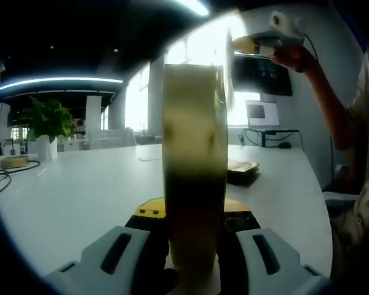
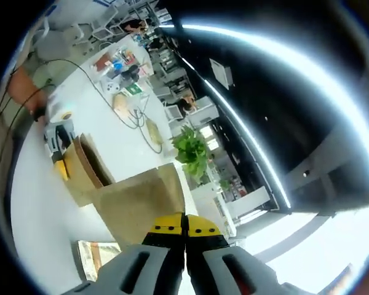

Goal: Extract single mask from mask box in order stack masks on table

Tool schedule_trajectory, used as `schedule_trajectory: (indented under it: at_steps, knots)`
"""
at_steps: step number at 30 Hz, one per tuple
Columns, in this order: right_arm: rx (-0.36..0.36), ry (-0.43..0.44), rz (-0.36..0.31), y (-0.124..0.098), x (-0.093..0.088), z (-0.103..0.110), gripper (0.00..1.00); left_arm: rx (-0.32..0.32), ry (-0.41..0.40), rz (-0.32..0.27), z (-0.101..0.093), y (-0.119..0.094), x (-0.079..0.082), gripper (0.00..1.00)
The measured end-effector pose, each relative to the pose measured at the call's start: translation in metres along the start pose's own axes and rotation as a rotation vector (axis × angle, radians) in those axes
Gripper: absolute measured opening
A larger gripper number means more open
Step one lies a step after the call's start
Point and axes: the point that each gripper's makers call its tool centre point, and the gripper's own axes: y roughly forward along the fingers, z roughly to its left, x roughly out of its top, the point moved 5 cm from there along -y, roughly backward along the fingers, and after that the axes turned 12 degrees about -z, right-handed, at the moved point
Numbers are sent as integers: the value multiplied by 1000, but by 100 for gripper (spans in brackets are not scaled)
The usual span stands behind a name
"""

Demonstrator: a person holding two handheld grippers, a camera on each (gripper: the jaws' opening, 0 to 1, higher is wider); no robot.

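Left gripper (image 1: 194, 246) clamped on upright tan cardboard mask box (image 1: 194, 166) over white table (image 1: 80, 190), right gripper (image 2: 185, 236) raised, pinching thin beige mask (image 2: 144, 200).

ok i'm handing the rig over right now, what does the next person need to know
Left gripper: shut on the mask box, held upright over the white table.
Right gripper: shut on one mask, raised high above the box; the mask's far end looks to be at the box mouth.
Done: a low pile that looks like masks lies on the table beyond the box.
Left: pull this mask free, lay it on the pile, repeat.
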Motion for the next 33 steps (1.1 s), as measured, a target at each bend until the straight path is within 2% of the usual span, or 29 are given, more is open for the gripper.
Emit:
schedule_trajectory:
  at_steps: [15, 22, 33]
  knots:
    - [16, 30, 127, 0, -50, 13, 0, 1, 3, 3, 0, 0, 0, 20]
    - [-1, 76, 164, 1, -73, 16, 0, 1, 5, 4, 0, 0, 0, 20]
    - [-4, 52, 287, 8, -111, 28, 0, 2, 8, 6, 1, 1, -1, 20]
